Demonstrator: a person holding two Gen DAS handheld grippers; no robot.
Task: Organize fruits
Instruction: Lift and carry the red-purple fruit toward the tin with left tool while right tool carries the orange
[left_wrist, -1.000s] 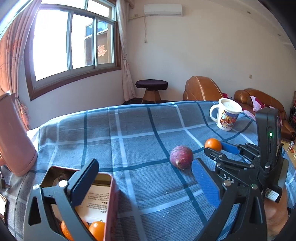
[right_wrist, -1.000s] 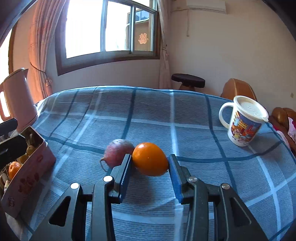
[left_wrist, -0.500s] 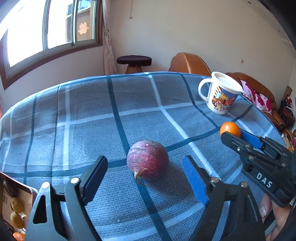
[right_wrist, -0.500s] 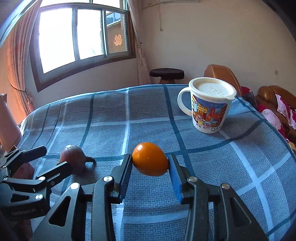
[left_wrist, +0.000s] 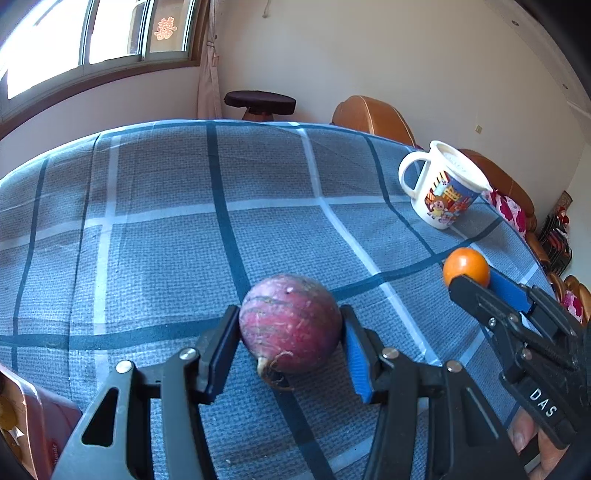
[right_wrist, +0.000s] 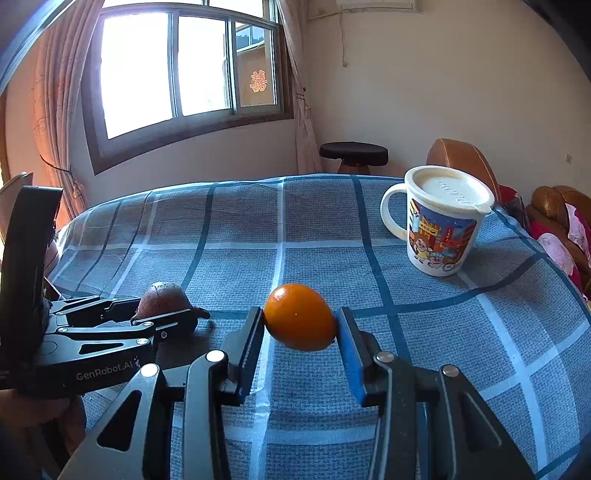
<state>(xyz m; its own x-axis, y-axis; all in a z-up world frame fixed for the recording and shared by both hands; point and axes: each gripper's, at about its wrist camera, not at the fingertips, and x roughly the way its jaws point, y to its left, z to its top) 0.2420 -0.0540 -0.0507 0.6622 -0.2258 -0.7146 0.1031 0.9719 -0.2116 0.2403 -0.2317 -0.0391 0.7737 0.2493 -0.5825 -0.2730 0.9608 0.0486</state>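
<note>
The purple fruit (left_wrist: 290, 325) is round and dull reddish-purple, streaked with paler stripes and small white flecks, with a brown, dried stem stub at its lower near side. It rests on the blue checked cloth of the desk (left_wrist: 166, 229), well short of the white cartoon mug (left_wrist: 441, 190) and off toward the mug's handle side. The orange fruit (right_wrist: 300, 317) is small, smooth, glossy and egg-shaped, lying with its long axis sideways. It sits lifted clear of the cloth, nearer than the mug and also on its handle side, between the purple fruit and the mug.
</note>
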